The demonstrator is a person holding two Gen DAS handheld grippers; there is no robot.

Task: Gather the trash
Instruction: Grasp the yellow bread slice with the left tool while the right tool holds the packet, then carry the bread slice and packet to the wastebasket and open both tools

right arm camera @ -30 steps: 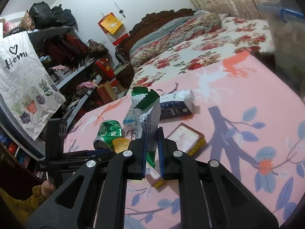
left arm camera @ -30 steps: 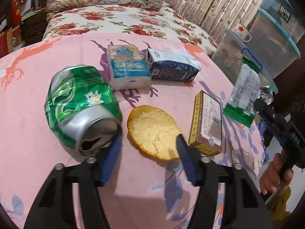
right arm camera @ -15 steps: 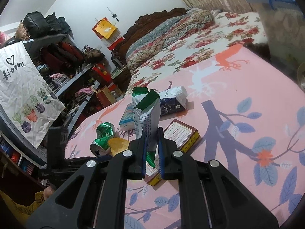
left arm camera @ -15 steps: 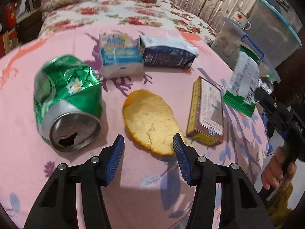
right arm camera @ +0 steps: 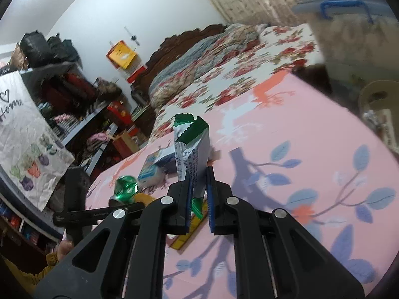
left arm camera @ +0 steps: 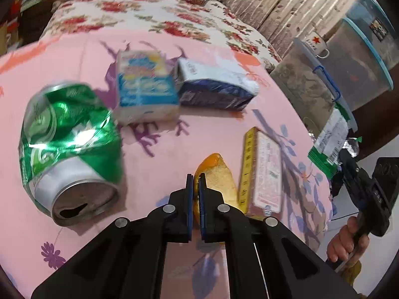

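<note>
On the pink tablecloth my left gripper is shut on a yellow-orange peel, which stands folded up on edge between the pads. A crushed green can lies to its left. A flat yellow and pink box lies to its right. Further back sit a light blue carton and a dark blue carton. My right gripper is shut on a green and white wrapper, held upright above the table. That wrapper also shows at the right edge of the left wrist view.
Clear storage bins with a white mug on top stand past the table's right edge. A flowered bed lies behind the table. Crowded shelves fill the far left. A beige container stands at the table's right.
The left jaws have come together on the peel, folding it from flat to upright. The right gripper has shifted sideways with the wrapper still in it.
</note>
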